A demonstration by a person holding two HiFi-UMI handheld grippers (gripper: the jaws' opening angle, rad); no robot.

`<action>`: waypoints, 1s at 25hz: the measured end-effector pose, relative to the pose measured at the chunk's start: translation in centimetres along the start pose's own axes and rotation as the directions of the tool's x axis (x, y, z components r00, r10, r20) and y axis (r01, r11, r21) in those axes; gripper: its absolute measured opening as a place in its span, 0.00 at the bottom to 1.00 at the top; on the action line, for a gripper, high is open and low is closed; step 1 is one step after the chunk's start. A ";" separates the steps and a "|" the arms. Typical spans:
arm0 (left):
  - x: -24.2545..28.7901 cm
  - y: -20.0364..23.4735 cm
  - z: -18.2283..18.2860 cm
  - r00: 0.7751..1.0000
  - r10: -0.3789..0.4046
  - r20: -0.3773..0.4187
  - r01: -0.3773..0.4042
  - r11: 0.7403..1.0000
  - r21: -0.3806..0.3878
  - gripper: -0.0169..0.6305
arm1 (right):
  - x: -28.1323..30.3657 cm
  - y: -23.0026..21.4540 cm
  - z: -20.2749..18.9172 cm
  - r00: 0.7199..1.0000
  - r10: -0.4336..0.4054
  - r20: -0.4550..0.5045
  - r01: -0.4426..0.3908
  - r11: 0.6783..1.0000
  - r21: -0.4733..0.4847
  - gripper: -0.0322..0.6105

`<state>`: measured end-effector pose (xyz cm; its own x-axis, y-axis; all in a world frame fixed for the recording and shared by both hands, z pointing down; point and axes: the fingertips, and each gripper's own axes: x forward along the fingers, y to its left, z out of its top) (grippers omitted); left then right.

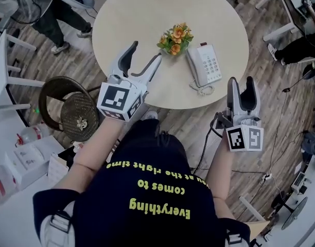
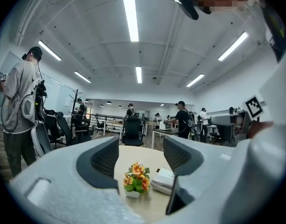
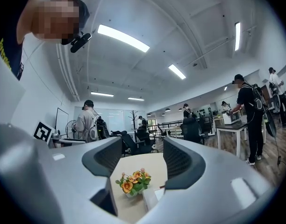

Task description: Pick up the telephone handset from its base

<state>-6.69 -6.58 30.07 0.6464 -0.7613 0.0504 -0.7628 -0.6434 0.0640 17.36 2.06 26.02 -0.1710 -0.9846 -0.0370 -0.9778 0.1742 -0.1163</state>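
The person's dark shirt (image 1: 147,189) fills the bottom of the frame. Above it, the left gripper (image 1: 145,51) hovers over the round table (image 1: 132,14), jaws wide and empty. The right gripper (image 1: 240,81), spread just as wide, hangs off the table's lower-right edge. Right of centre, the handset (image 1: 194,68) lies on its telephone base (image 1: 212,63), beside orange flowers (image 1: 175,39).

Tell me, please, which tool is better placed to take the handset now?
Probably the right tool: open, near the telephone, nothing in between. The left tool is open too, but the flower pot stands between it and the handset.
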 end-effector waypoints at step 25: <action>10.8 2.0 0.5 0.990 0.142 0.008 -0.142 0.990 0.027 0.50 | 11.8 -7.5 -0.4 0.983 0.173 -0.054 -0.176 0.983 -0.057 0.47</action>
<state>-1.24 -16.12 30.20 0.5318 -0.8453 0.0513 -0.8469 -0.5310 0.0293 22.61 -10.84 26.90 -0.3436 -0.9391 -0.0028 -0.9378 0.3433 -0.0516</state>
